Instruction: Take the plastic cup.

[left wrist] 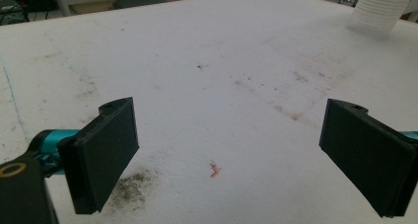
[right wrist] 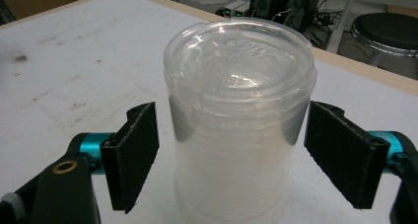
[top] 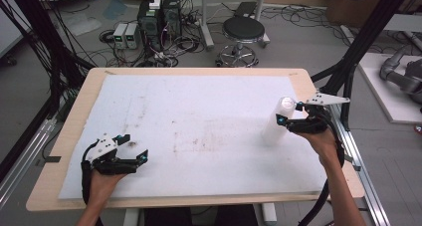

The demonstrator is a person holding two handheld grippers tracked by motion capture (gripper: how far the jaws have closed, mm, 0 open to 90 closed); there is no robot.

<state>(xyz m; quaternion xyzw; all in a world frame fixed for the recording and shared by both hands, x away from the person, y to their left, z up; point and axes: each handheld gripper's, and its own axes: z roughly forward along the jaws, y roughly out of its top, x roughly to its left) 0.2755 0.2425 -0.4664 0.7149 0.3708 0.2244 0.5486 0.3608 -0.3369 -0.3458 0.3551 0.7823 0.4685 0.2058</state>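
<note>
high view: stack of clear plastic cups [top: 276, 122] standing upside down on the white foam sheet [top: 199, 131] covering the desk [top: 59, 151], right side, about mid-depth. long axis vertical or nearly so, closed bottoms pointing up, wider mouths down on the sheet. right gripper [top: 289, 111] held level at the upper part of the stack, coming in from the right, grey three-cornered plate on top, cable trailing toward the near edge. left gripper [top: 134, 147] near the near-left corner, low over the sheet, pointing right and a little far, well apart from the stack.

right gripper view: cups [right wrist: 240, 120] between the two black fingers [right wrist: 135, 152], translucent, nested rims showing as rings down the wall, round base on top. fingers spread either side of the stack, a narrow gap visible on each side, not pressing on it. black stool [right wrist: 389, 34] and electronic boxes [right wrist: 276, 2] on the floor beyond the far edge of the desk.

left gripper view: fingers [left wrist: 106, 152] wide apart, holding nothing, bare stained foam between them, a small orange scrap [left wrist: 215, 170] and a dark smudge [left wrist: 130, 189] on the sheet just ahead. ribbed lower part of the stack [left wrist: 379, 9] at the far right corner.
</note>
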